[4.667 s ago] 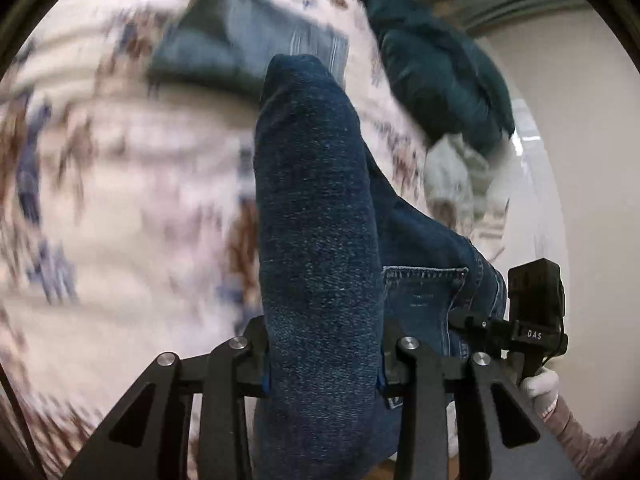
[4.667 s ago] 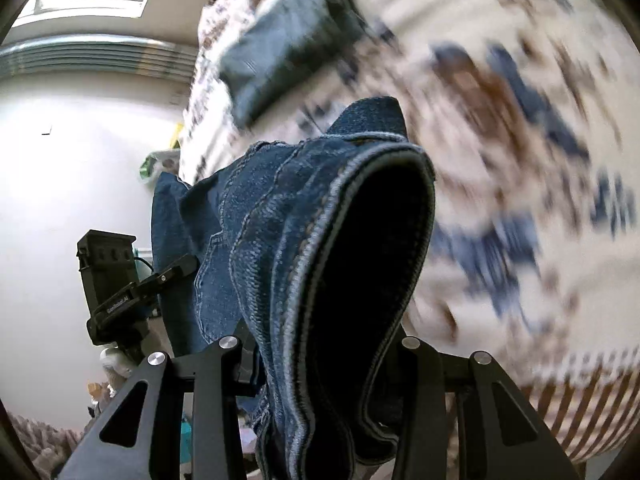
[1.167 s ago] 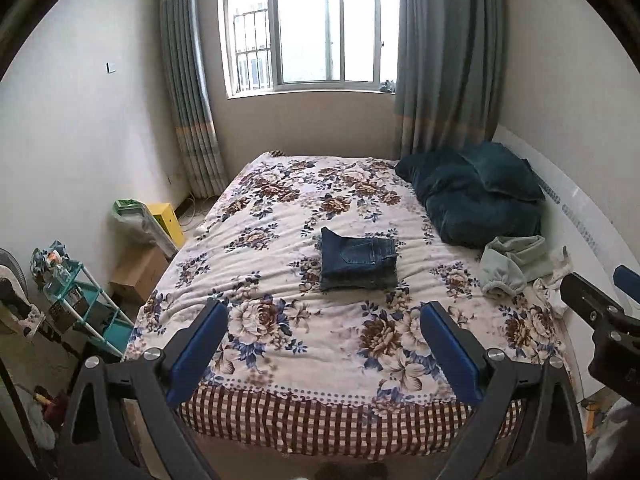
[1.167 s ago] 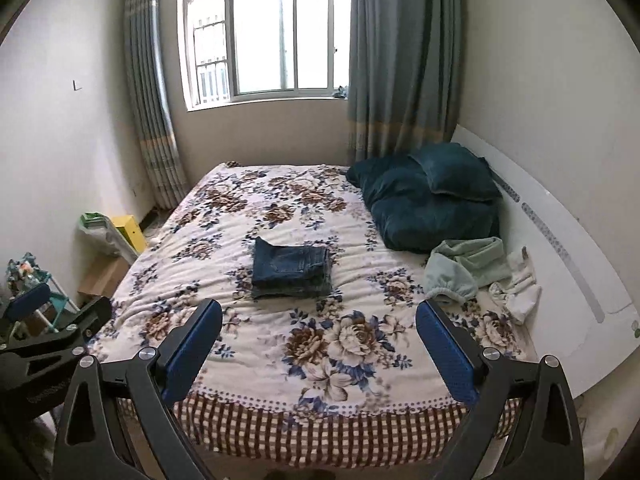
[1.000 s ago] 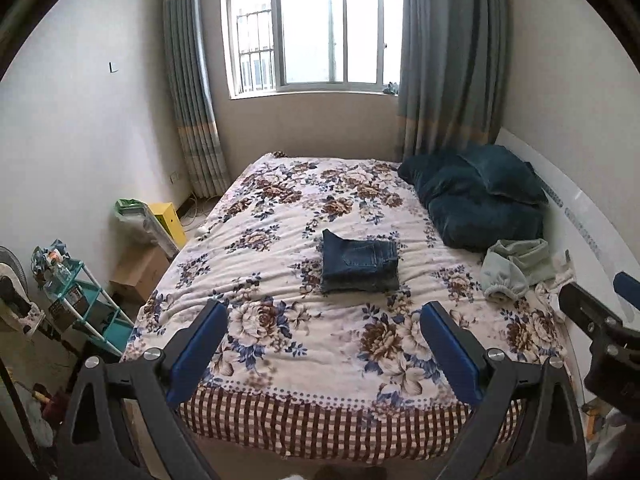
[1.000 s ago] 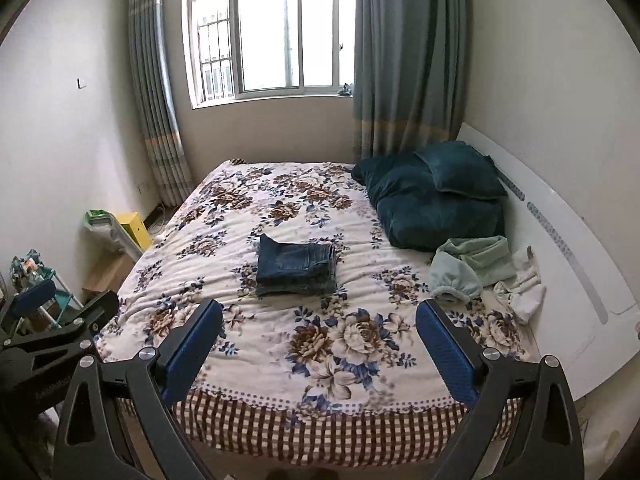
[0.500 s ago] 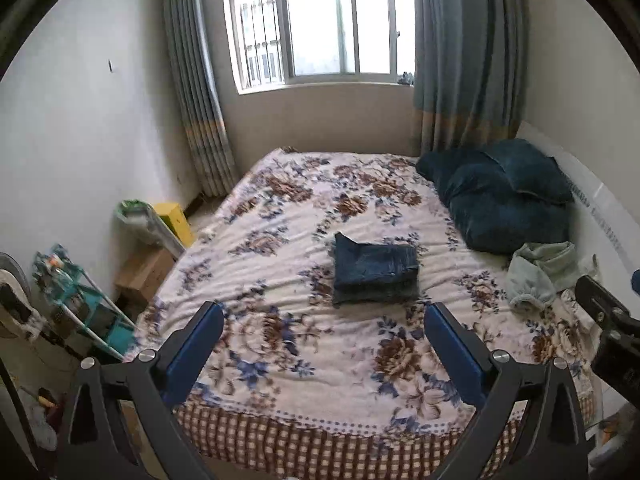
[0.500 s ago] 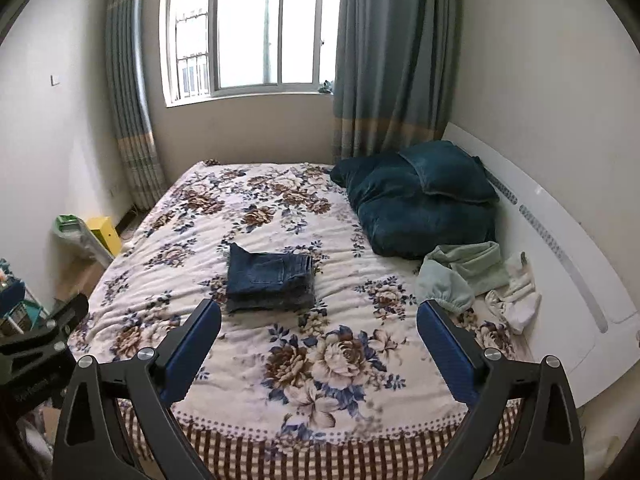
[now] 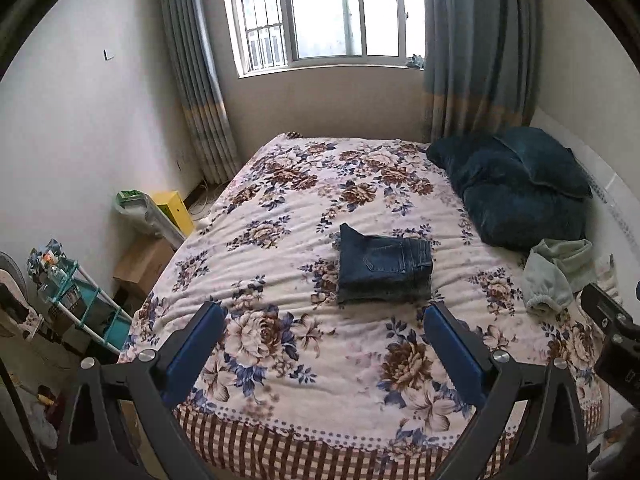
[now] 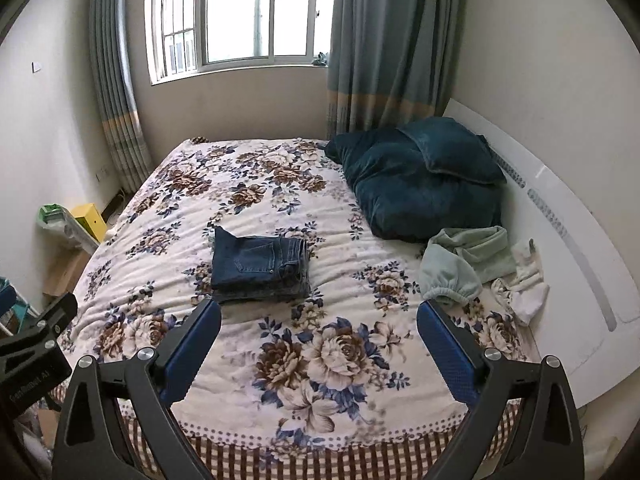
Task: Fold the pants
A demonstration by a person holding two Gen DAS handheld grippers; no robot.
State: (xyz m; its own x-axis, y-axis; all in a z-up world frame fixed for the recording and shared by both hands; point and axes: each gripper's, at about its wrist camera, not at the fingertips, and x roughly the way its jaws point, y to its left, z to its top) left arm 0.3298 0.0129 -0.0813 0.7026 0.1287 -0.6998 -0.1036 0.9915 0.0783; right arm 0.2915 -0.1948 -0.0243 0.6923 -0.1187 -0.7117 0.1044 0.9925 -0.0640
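The dark blue jeans [image 9: 384,270] lie folded into a neat rectangle in the middle of the floral bed [image 9: 280,344]. They also show in the right wrist view [image 10: 262,270]. My left gripper [image 9: 322,316] is open and empty, held back above the foot of the bed, well short of the jeans. My right gripper [image 10: 318,314] is open and empty too, at the same distance. Each gripper's body shows at the edge of the other's view.
Dark teal pillows [image 10: 420,184] lie at the right by the white headboard [image 10: 568,240]. A pale green garment [image 10: 464,264] and white cloth [image 10: 528,284] lie beside them. A shelf rack [image 9: 68,292], a cardboard box [image 9: 140,260] and a yellow box [image 9: 172,210] stand left of the bed.
4.7 s ago both grippers were shut on the jeans; since then both are open and pulled back. Over the last second both views drifted slightly closer to the bed. The jeans have not moved.
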